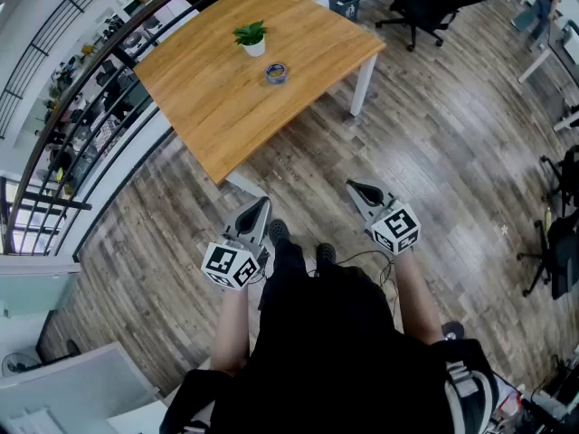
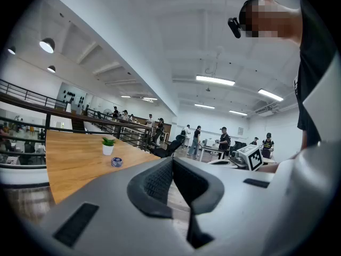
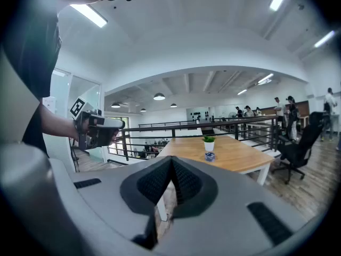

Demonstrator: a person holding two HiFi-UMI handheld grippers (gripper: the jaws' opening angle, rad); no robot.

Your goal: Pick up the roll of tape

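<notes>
The roll of tape is small and bluish and lies flat near the middle of a wooden table, just in front of a small potted plant. It shows far off in the left gripper view as the tape and in the right gripper view as the tape. My left gripper and right gripper are both shut and empty. They hang over the floor close to my body, well short of the table.
Black office chairs stand beyond the table's far right corner, and another chair is at the right edge. A dark railing runs along the table's left side. Several people stand in the distance. Wood floor surrounds the table.
</notes>
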